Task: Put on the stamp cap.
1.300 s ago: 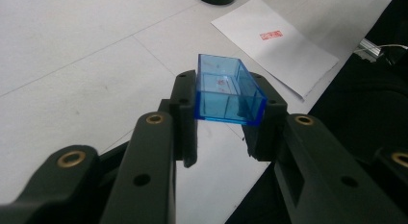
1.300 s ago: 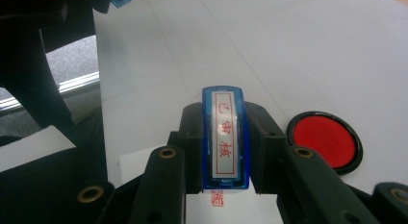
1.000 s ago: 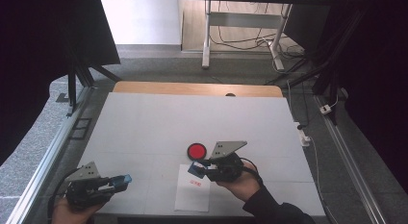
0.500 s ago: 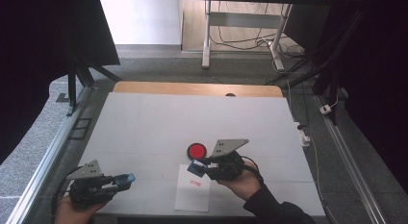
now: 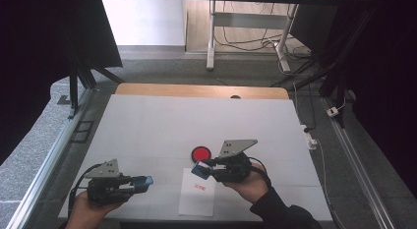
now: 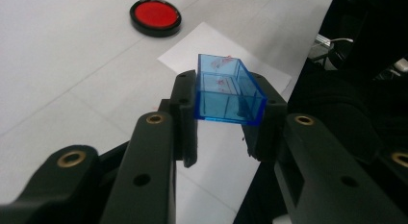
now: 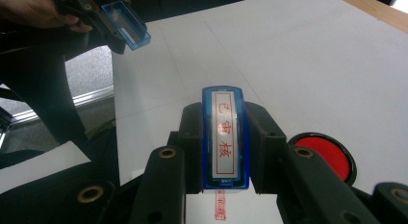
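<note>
Two grippers, a stamp and its cap held apart

Left gripper pinched the clear blue plastic cap at lower left; right gripper clamped the blue rectangular stamp over the white paper sheet, at centre. Misaligned recapping could smear ink (red round ink pad sat close).

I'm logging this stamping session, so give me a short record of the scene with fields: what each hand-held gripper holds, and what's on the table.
left hand-held gripper: shut on the clear blue cap, off to the left of the paper
right hand-held gripper: shut on the blue stamp, over the paper's top edge
paper: white sheet, one red print on it
ink pad: round, red, open, beyond the paper
table: white top
</note>
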A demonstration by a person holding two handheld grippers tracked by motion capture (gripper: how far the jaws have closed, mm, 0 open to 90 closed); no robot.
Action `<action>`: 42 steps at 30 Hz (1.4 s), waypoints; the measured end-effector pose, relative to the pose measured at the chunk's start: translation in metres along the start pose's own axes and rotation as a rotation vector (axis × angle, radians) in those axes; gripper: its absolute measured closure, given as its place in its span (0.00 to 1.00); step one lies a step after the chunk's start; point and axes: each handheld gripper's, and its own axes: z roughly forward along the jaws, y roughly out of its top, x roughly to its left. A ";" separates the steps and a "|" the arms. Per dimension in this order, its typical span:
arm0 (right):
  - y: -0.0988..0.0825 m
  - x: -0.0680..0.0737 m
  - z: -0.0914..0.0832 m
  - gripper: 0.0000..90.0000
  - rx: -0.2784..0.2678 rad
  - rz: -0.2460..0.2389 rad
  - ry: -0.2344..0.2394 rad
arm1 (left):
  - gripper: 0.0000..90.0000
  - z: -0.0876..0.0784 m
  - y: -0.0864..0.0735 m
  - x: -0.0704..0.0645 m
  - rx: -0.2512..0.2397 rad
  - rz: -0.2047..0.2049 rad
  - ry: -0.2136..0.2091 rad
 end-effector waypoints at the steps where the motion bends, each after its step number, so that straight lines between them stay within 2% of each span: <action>1: 0.000 0.000 0.000 0.80 -0.003 0.000 0.000 | 0.76 0.002 0.002 0.000 0.001 0.006 -0.008; 9: 0.004 0.001 -0.001 0.80 -0.005 -0.001 0.022 | 0.76 0.015 0.011 0.003 -0.007 0.036 -0.070; 20: 0.008 0.003 -0.003 0.80 -0.015 -0.015 0.045 | 0.76 0.035 0.028 0.008 0.012 0.079 -0.150; 28: 0.010 0.003 -0.005 0.80 -0.025 -0.014 0.059 | 0.76 0.046 0.040 0.012 -0.002 0.101 -0.214; 42: 0.015 0.004 -0.009 0.80 -0.047 -0.030 0.068 | 0.76 0.075 0.064 0.013 0.024 0.187 -0.303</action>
